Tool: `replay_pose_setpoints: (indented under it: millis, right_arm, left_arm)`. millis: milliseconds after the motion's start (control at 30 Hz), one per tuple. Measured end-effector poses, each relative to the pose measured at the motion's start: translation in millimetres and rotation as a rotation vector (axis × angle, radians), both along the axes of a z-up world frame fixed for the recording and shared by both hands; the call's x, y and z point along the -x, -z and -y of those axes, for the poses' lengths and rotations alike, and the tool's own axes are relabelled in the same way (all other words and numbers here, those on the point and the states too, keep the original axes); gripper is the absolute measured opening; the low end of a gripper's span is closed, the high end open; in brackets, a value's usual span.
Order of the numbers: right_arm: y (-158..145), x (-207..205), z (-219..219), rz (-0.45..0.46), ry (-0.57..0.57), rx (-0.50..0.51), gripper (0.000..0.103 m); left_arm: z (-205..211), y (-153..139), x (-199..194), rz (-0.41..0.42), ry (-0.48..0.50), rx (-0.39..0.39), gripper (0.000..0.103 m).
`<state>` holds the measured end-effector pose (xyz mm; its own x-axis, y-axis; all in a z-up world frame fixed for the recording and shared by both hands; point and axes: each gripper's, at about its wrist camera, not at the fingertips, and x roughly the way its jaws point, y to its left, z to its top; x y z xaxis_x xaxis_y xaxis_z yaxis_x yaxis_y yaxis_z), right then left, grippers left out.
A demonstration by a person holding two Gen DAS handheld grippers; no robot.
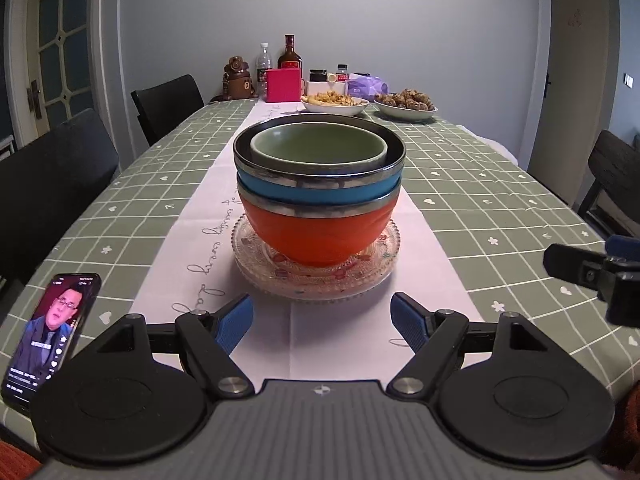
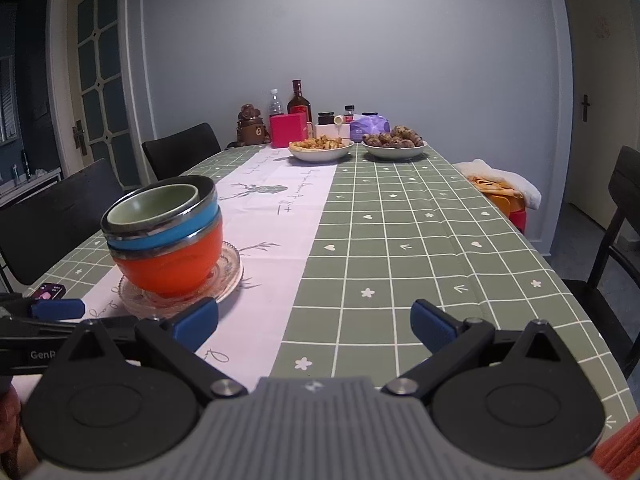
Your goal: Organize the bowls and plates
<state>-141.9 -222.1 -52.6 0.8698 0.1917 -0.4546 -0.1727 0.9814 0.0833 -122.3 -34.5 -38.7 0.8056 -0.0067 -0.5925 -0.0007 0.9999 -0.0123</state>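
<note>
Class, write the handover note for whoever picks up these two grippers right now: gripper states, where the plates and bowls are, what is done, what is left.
Left gripper: open, empty, facing the stack.
Right gripper: open, empty, to the stack's right over the green tablecloth.
Stack on the white runner: glass plates at the bottom, then orange bowl, blue bowl, green bowl nested on top.
Done: these bowls and plates look gathered into one pile.
Left: probably nothing nearby; two food-filled dishes stand at the far end, perhaps not part of the job.
</note>
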Motion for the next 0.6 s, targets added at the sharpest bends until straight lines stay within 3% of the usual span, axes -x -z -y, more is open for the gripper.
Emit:
replay_pose_setpoints:
  millis: [200, 600]
  right_arm:
    - [1.8, -2.7, 2.1, -0.005, -0.004, -0.016, 0.100]
    - [-1.6, -0.3, 1.2, 0.030, -0.026, -0.029, 0.100]
  left_arm:
    - [3.0, -5.0, -0.7, 0.025, 0.009, -0.029, 0.092]
    - [-1.7, -13.1, -2.2, 0.057, -0.010, -0.007, 0.092]
